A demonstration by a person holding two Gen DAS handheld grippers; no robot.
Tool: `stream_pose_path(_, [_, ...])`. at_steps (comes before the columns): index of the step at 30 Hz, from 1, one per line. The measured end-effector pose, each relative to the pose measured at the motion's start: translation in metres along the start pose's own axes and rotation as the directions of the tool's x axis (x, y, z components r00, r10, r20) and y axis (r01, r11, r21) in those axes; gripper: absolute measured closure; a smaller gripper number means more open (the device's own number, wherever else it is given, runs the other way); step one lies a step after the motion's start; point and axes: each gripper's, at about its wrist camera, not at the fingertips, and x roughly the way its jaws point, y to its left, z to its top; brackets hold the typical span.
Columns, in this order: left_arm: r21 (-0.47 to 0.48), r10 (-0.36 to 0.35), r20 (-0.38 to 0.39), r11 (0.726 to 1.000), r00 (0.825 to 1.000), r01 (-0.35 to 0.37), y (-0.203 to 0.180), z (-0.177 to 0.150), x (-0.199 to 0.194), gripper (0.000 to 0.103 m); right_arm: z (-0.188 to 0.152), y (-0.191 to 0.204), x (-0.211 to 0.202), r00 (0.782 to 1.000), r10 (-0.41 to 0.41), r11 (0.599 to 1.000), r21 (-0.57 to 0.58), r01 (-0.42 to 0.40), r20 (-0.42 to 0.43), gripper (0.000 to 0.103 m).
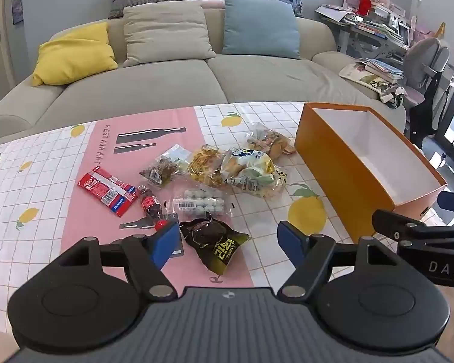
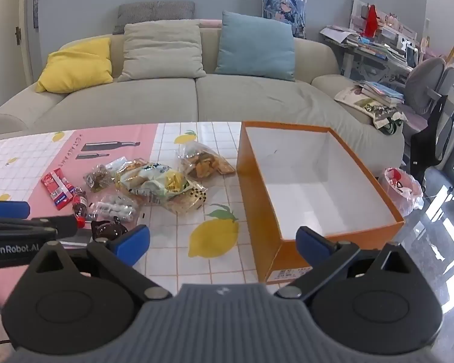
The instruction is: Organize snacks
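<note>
Both jaws gape above snack packets (image 1: 227, 169) beside orange box (image 2: 317, 181)

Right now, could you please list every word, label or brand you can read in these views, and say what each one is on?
"RESTAURANT": pink strip of the tablecloth, beside the printed bottles.
"DAS": right gripper, on its black side.
"GenRobot.AI": left gripper, on its black side.
Dark snack packet: yellow lettering, not legible.
Red packet, bottle and orange box labels: too small to read.

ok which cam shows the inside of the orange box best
The right wrist view: the orange box sits nearly centred, its whole white floor visible and empty. The left wrist view shows it at the right edge, obliquely, mostly its outer side wall.
</note>
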Motion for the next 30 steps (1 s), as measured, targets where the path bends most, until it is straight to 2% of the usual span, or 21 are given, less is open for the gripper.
stream_pose_path(4, [-0.015, -0.009, 0.006, 1.0, 1.0, 0.009, 0.001, 0.0, 0.0, 0.016, 0.001, 0.001, -0.003, 1.0, -0.005, 1.0, 0.005, 0.005, 0.009, 0.003])
stream_pose_path(6, [-0.029, -0.018, 0.017, 0.999, 1.0, 0.018, 0.004, -0.002, -0.004, 0.016, -0.002, 0.0, 0.008, 1.0, 0.001, 1.0, 0.017, -0.001, -0.029, 0.003])
stream_pose_path(8, [-0.038, -0.019, 0.015, 0.999, 1.0, 0.019, 0.004, -0.002, -0.004, 0.016, -0.002, -0.004, 0.006, 1.0, 0.008, 1.0, 0.025, -0.008, -0.02, 0.003])
stream_pose_path(30, [-0.031, -0.019, 0.018, 0.999, 1.0, 0.02, 0.002, -0.003, -0.003, 0.016, -0.001, -0.003, 0.003, 0.999, 0.003, 0.999, 0.036, -0.002, -0.046, 0.003])
